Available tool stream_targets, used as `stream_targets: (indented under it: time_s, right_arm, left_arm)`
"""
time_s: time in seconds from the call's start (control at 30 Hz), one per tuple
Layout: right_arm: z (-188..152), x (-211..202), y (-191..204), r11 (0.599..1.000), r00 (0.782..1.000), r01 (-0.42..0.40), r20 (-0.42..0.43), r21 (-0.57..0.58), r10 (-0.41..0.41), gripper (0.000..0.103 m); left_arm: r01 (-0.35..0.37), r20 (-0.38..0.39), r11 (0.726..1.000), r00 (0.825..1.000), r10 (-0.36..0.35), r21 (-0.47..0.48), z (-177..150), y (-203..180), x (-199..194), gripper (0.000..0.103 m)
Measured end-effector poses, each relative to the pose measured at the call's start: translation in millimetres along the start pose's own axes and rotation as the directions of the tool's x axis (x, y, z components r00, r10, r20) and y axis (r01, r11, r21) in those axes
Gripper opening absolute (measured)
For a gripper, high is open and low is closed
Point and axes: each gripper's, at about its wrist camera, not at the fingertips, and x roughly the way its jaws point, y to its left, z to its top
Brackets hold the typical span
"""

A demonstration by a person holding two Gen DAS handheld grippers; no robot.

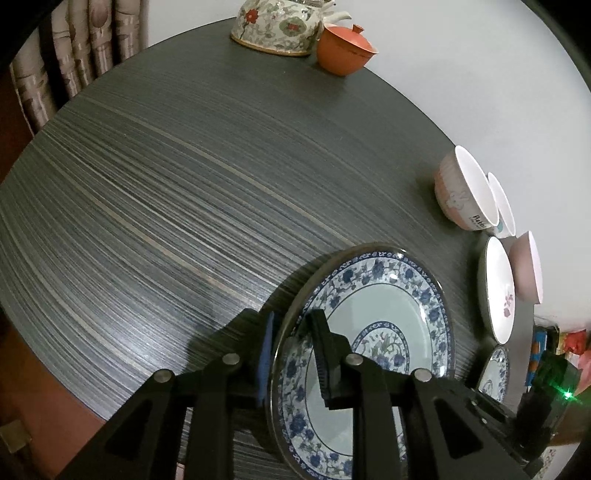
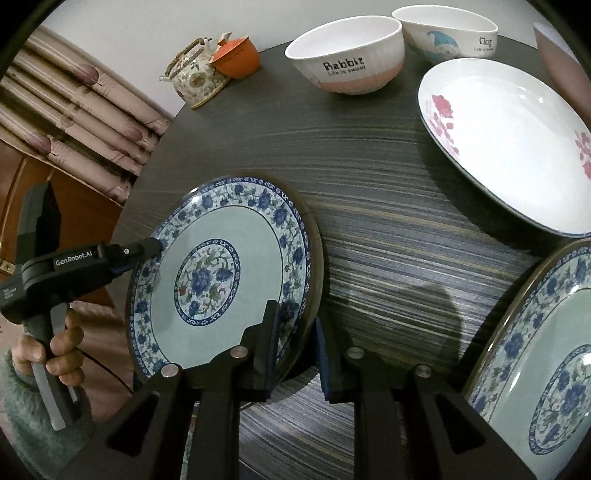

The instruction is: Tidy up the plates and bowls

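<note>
A blue-and-white floral plate (image 1: 384, 306) (image 2: 221, 273) is held by both grippers just above the dark round table (image 1: 177, 177). My left gripper (image 1: 291, 343) is shut on its rim; it also shows in the right wrist view (image 2: 147, 251) at the plate's left edge. My right gripper (image 2: 295, 332) straddles the plate's near rim, jaws a little apart. A second blue floral plate (image 2: 546, 369) lies at the right. A white plate with pink flowers (image 2: 509, 144), a Rabbit bowl (image 2: 347, 55) and a Dog bowl (image 2: 450, 33) stand at the back.
A floral teapot (image 1: 277, 26) and an orange lidded cup (image 1: 345, 50) stand at the table's far edge. A pink bowl (image 1: 528, 266) sits at the right edge. A patterned curtain (image 2: 77, 107) hangs beyond the table. The table's left half is bare wood grain.
</note>
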Motion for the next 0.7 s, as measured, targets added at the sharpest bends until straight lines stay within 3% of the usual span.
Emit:
stream_targets:
  time_s: [0.2, 0.47, 0.7]
  right_arm:
    - [-1, 0, 2, 1.000, 1.000, 0.005, 0.010, -0.016, -0.005, 0.022]
    - [1, -5, -5, 1.000, 1.000, -0.017, 0.019, 0.011, 0.017, 0.032]
    - [3, -36, -11, 0.999, 0.996, -0.040, 0.079, 0.027, 0.038, 0.032]
  left_arm:
    - [-0.003, -0.026, 0.999, 1.000, 0.002, -0.036, -1, 7, 5, 0.023]
    - [0.031, 0.046, 0.999, 0.998, -0.030, -0.031, 2, 5, -10, 0.031]
    - [0.015, 0.088, 0.998, 0.996, -0.010, -0.062, 3, 12, -22, 0.036]
